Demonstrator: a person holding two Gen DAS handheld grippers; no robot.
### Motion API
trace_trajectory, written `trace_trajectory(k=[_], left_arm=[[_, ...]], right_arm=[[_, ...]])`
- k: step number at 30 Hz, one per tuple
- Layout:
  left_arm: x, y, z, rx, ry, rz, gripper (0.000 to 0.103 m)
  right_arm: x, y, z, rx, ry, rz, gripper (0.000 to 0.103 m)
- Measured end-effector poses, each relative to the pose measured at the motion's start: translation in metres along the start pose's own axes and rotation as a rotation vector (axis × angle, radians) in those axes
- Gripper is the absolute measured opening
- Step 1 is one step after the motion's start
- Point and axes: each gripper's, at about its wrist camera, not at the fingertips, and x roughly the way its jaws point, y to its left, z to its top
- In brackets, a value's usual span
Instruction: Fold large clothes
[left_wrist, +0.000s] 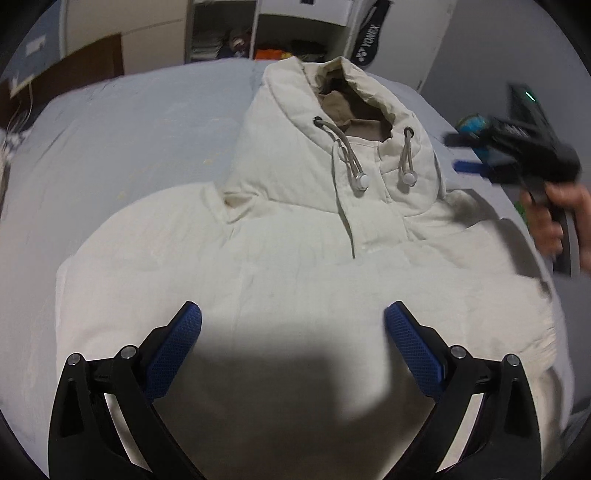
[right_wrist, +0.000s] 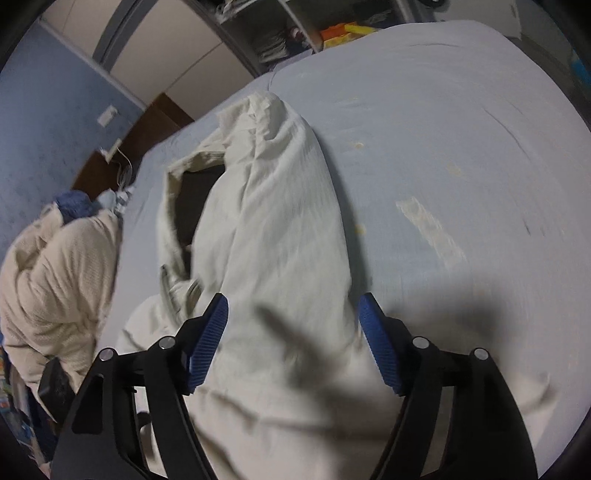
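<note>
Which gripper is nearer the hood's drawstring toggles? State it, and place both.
Right. The right gripper hangs just beside the hood, level with the toggles. The left gripper hangs open over the jacket's lower body, farther away.

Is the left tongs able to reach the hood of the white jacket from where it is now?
Probably yes. The left tongs stands open over the jacket body, and nothing lies between it and the hood. The right tongs is off to the side.
</note>
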Motion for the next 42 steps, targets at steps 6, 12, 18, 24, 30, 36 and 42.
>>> trace_trajectory(k=[6,12,18,24,30,36,42], left_arm=[[0.005,0.001,-0.006,0.006,-0.046,-0.006,0.097],[0.018,0.019,0.047,-0.02,0.03,-0.052,0.096],[0.061,0.055,0.129,-0.123,0.081,-0.071,0.096],[0.107,0.053,0.175,-0.021,0.121,-0.119,0.097],[0.152,0.072,0.199,-0.101,0.159,-0.167,0.097],[0.188,0.069,0.213,-0.041,0.135,-0.111,0.097],[0.193,0.052,0.219,0.047,0.095,-0.011,0.037]], right_arm=[[0.043,0.001,0.034,-0.035,0.043,-0.001,0.074],[0.064,-0.01,0.061,0.045,0.035,0.116,0.074],[0.084,-0.025,0.07,0.071,0.065,0.188,0.074],[0.101,-0.043,0.073,0.084,0.094,0.288,0.077],[0.11,-0.054,0.074,0.027,0.034,0.336,0.074],[0.126,-0.045,0.075,-0.046,-0.018,0.315,0.04],[0.13,-0.043,0.07,-0.084,-0.044,0.281,0.025]])
